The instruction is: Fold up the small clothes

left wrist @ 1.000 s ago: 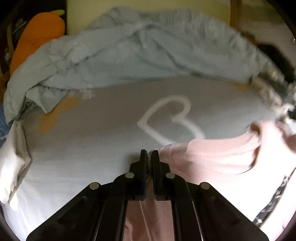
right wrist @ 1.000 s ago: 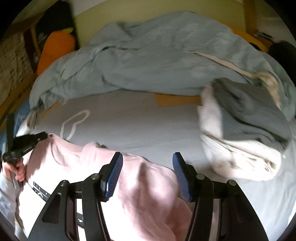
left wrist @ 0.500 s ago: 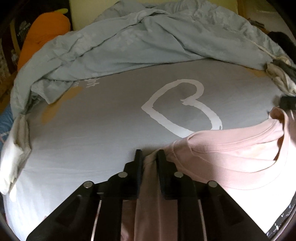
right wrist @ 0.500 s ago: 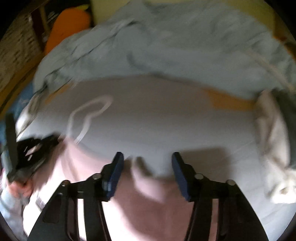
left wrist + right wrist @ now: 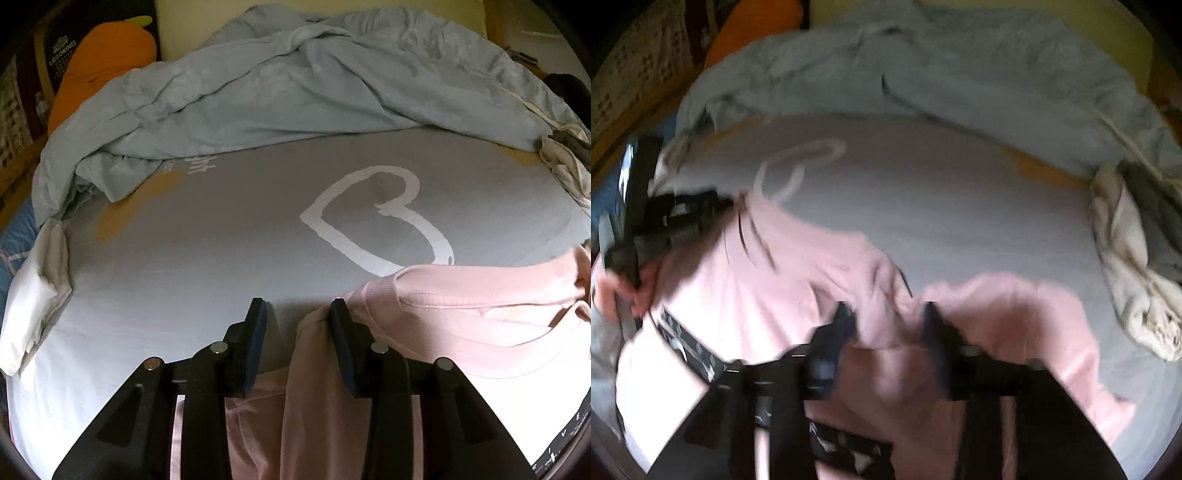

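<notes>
Left tool [image 5: 297, 317] now spread, released pink shirt [image 5: 461, 325]; right tool [image 5: 886, 317] spread, low over shirt.

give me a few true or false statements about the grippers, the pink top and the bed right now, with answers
1. The left gripper is clamped shut on the pink top. False: its jaws stand apart, with the fabric's edge lying between them.
2. A white heart outline is printed on the grey bed sheet. True.
3. The pink top lies flat and neatly folded. False: it is spread out and rumpled.
4. A crumpled light blue duvet is bunched at the far side of the bed. True.
5. The right gripper is open above the pink top. True, though that view is blurred.
</notes>
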`<state>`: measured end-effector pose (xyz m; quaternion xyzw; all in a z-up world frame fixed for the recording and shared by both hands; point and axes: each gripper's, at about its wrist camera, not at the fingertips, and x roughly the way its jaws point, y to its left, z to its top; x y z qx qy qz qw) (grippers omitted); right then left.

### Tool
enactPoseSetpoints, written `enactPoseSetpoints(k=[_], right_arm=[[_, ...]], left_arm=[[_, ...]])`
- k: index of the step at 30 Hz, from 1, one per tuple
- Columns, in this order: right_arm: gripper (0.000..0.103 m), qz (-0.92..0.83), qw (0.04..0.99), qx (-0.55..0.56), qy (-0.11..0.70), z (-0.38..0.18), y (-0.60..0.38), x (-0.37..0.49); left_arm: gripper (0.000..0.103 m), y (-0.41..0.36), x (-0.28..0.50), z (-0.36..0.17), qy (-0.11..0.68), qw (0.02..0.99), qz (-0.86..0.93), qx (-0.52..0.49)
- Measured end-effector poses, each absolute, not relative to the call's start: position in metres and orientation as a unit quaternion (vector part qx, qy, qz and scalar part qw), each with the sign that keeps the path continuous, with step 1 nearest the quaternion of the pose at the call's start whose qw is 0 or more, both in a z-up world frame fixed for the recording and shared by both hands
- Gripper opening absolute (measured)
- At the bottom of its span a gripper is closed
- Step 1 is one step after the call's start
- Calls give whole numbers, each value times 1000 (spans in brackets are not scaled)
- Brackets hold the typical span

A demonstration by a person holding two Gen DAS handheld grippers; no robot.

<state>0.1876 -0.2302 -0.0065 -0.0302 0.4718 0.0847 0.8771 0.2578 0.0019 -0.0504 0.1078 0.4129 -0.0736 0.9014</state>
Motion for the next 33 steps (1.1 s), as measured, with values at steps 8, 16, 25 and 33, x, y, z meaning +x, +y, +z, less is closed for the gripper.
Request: enactPoseSetpoints(k=[8, 16, 25, 33], right_arm=[[39, 23, 858, -107, 502, -12, -204, 230], [8, -28, 867, -148, 475, -25, -207, 237], [7, -54, 881, -70, 466, -48, -224, 267], [72, -91, 892, -13, 442, -30, -251, 273]], left_arm=[[36, 0, 257, -50, 409, 903, -74, 108], [36, 1, 257, -50, 408, 904, -76, 104], [45, -4, 259, -54, 415, 900, -60, 122], [67, 11, 265, -54, 424, 900, -47, 90]])
